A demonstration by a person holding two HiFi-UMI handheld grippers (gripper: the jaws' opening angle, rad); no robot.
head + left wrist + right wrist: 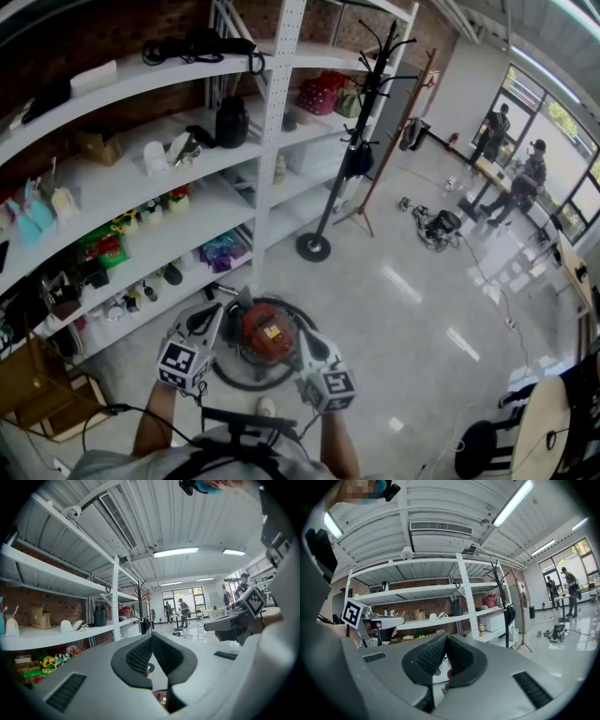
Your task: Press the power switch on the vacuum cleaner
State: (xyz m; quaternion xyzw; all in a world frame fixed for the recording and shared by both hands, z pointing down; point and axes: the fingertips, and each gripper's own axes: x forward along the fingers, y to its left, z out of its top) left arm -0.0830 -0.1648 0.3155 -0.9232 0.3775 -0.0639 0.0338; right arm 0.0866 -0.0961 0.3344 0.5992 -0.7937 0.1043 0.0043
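As the head view shows, the vacuum cleaner point(265, 330) stands upright.

We see a glossy pale floor point(403, 319) bearing a round red vacuum cleaner point(265, 330), a black coat stand point(329, 202) and white metal shelving point(273, 141).

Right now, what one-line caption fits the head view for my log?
Left gripper and right gripper, jaws together, flank a red vacuum cleaner on the glossy floor beside white shelves.
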